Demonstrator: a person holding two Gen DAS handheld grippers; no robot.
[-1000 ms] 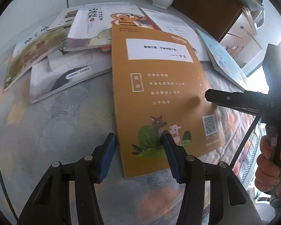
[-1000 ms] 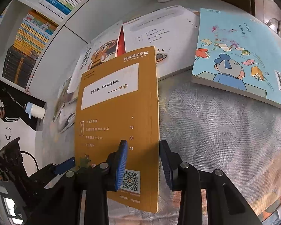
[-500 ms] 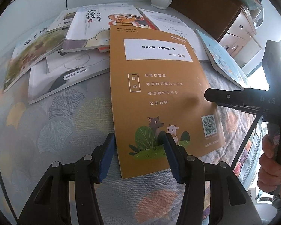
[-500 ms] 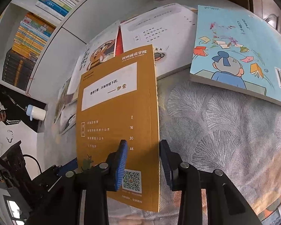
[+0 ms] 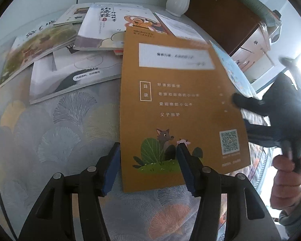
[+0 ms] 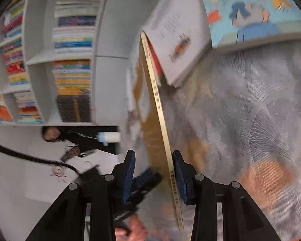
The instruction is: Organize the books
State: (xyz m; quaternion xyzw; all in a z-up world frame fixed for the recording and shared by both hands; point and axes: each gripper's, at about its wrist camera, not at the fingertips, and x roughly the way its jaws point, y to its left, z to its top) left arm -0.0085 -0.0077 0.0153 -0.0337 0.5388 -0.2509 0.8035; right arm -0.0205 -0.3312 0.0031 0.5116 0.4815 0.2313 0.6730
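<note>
Orange booklet point(image 5: 176, 108) on the leaf-patterned cloth point(image 5: 56, 132), its far end overlapping the scattered picture books point(image 5: 74, 46). Left gripper point(image 5: 148, 168) straddling the booklet's near left corner, jaws just widened, pads not pressing. Right gripper point(image 6: 153, 174) around the booklet's spine edge point(image 6: 160, 112), jaws just eased apart, grip uncertain through blur.
</note>
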